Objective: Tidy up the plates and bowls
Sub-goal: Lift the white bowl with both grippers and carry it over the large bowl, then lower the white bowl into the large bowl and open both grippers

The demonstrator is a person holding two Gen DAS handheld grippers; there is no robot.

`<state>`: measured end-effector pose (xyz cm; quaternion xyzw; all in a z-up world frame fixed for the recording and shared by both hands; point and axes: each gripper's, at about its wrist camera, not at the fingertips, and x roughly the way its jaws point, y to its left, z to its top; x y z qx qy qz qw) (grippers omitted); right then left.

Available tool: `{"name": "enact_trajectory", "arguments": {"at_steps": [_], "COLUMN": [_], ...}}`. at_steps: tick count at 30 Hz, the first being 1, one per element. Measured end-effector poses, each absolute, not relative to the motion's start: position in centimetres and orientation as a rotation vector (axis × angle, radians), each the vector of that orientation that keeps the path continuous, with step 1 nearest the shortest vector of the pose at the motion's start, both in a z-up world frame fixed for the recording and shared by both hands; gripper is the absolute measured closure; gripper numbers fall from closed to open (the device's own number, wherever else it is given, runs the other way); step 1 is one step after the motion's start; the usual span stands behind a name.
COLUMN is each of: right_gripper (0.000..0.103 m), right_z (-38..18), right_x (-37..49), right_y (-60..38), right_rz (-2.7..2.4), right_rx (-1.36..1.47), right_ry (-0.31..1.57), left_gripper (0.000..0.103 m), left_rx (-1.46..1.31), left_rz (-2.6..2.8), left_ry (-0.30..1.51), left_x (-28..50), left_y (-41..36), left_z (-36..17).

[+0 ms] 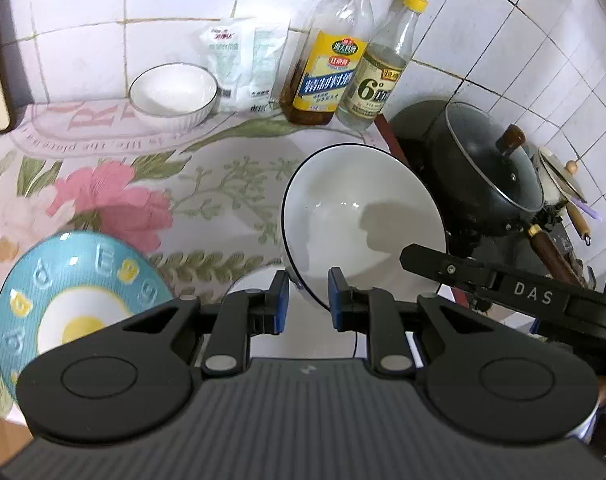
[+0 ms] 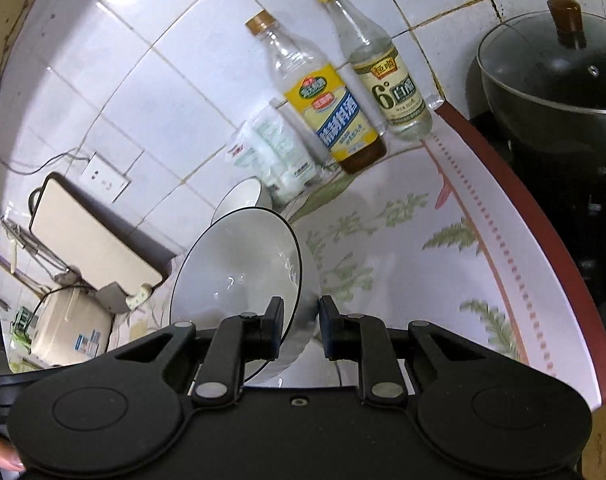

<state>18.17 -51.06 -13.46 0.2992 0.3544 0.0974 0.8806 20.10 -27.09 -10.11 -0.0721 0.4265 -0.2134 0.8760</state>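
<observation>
Bowls of glazed ceramic, stiff, slippery and breakable, are best pinched at the rim. Left gripper (image 1: 309, 298) and right gripper (image 2: 301, 328) each have narrow jaws clamped on the black-rimmed bowl (image 1: 363, 216), tilted above the surface (image 1: 207, 184); it looks empty. At eleven o'clock a ribbed bowl (image 1: 173, 94) sits empty; at eight, a blue plate (image 1: 75, 280).

Ahead of you, against the white tiled wall (image 1: 483, 20): a brown-capped bottle (image 1: 327, 64) with a yellow and blue label, dark liquid low in it; just beside it a yellow-capped bottle (image 1: 379, 68) of clear liquid; a white plastic packet (image 1: 247, 60) leaning on the tiles. Underfoot of these, a floral cloth (image 1: 151, 196). To the right, a black lidded pan (image 1: 483, 172) with a brown knob. In your right view, a pale cutting board (image 2: 91, 236) below a wall socket (image 2: 103, 176), and what may be a rice cooker (image 2: 71, 328).
</observation>
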Motion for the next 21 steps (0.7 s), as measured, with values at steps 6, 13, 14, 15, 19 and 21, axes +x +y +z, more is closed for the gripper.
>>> {"name": "enact_trajectory", "arguments": {"at_steps": [6, 13, 14, 15, 19, 21], "right_gripper": [0.080, 0.080, 0.080, 0.080, 0.080, 0.080], "right_z": [-14.0, -15.9, -16.0, -16.1, -16.5, -16.9], "right_x": [16.0, 15.7, 15.7, 15.8, 15.9, 16.0], "right_y": [-50.0, -48.9, -48.7, -48.5, -48.2, -48.4], "right_rz": [0.199, 0.172, 0.166, 0.162, 0.166, 0.177], "right_rx": [0.590, 0.522, 0.509, 0.491, 0.480, 0.500], "right_ry": [0.765, 0.822, 0.824, 0.827, 0.828, 0.826], "left_gripper": [0.084, 0.084, 0.084, 0.084, 0.084, 0.084], "left_rx": [-0.152, -0.134, -0.129, -0.124, -0.117, -0.124], "left_rz": [-0.424, -0.403, -0.401, -0.397, -0.378, -0.378], "left_ry": [0.915, 0.946, 0.947, 0.949, 0.953, 0.962], "left_x": [18.2, 18.0, 18.0, 17.9, 18.0, 18.2], "left_y": [-26.7, -26.9, -27.0, -27.1, -27.0, -26.8], "left_z": [-11.0, -12.4, -12.5, -12.7, -13.3, -13.8]}}
